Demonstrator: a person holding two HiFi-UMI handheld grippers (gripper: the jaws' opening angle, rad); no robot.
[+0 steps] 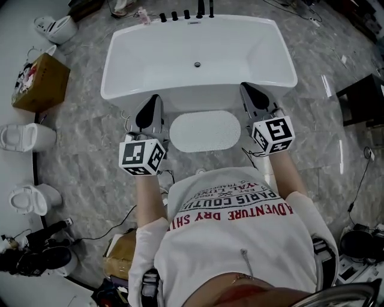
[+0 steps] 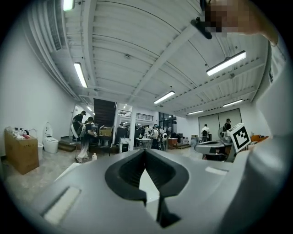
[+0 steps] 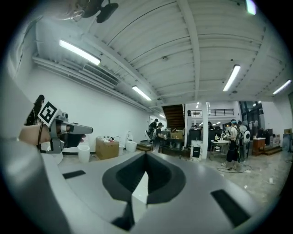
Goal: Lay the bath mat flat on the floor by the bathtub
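Observation:
The white oval bath mat (image 1: 204,131) lies flat on the grey marble floor, right against the near side of the white bathtub (image 1: 120,72). My left gripper (image 1: 155,101) hangs just left of the mat, and my right gripper (image 1: 247,89) just right of it. Both point away from me, raised above the floor. Each is shut with nothing between its jaws. In the left gripper view the jaws (image 2: 145,151) meet in a closed line, aimed at the hall and ceiling. The right gripper view shows the same closed jaws (image 3: 146,156). The mat is in neither gripper view.
A cardboard box (image 1: 39,82) and three white toilets (image 1: 24,137) (image 1: 27,199) (image 1: 57,28) stand at the left. Black taps (image 1: 186,14) line the tub's far rim. A dark cabinet (image 1: 365,99) is at the right, camera gear (image 1: 36,249) and cables at the lower left.

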